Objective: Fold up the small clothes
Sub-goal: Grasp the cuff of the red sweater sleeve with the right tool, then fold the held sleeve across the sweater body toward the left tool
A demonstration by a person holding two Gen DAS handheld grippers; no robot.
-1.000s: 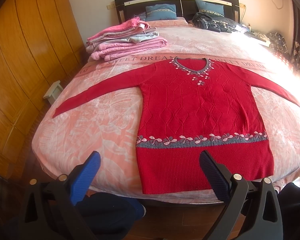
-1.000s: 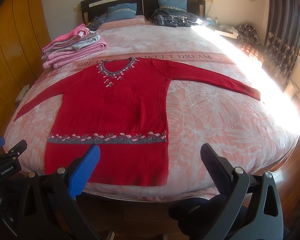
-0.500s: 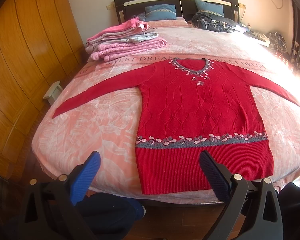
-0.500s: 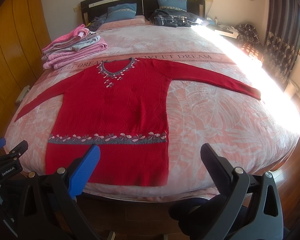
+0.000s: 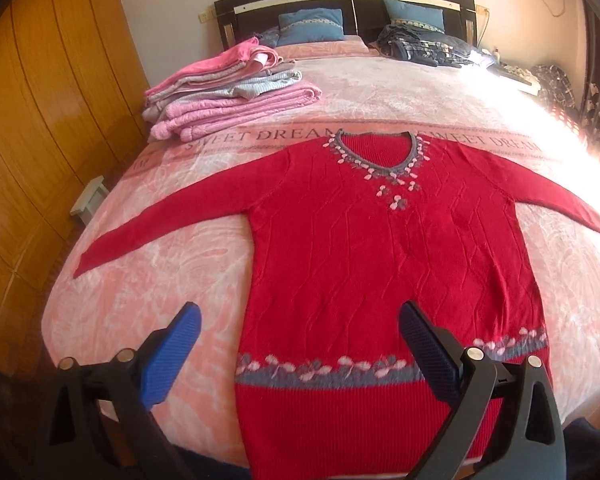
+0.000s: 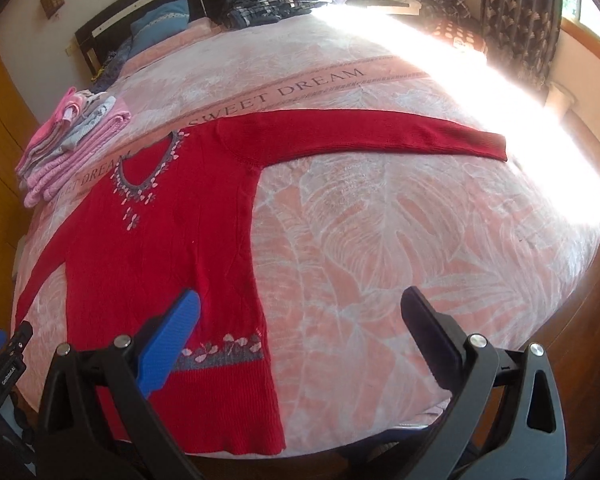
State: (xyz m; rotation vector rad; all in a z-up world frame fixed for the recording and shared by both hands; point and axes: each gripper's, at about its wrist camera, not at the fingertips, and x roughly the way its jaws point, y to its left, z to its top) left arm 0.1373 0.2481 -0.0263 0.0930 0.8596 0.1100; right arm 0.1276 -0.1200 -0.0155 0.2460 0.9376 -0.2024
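A red knitted sweater (image 5: 380, 256) lies flat and face up on the pink bed, both sleeves spread out sideways. It has a grey neckline and a grey flowered band near the hem. My left gripper (image 5: 300, 324) hovers open over the sweater's lower left part, nothing between its fingers. In the right wrist view the same sweater (image 6: 172, 248) fills the left half, its right sleeve (image 6: 380, 136) stretching toward the sunlit side. My right gripper (image 6: 300, 316) is open above the sweater's right side seam and the bare blanket. The left gripper (image 6: 4, 356) shows at the lower left edge.
A stack of folded pink and grey clothes (image 5: 228, 96) sits at the bed's back left. Dark clothes (image 5: 424, 46) and blue pillows (image 5: 312, 26) lie by the headboard. Wooden wardrobe doors (image 5: 40, 120) stand along the left. Strong sunlight (image 6: 500, 92) washes out the bed's right side.
Both grippers have moved forward and closer over the bed. The right one has also swung right and tilted. The sweater has not moved and both grippers remain open.
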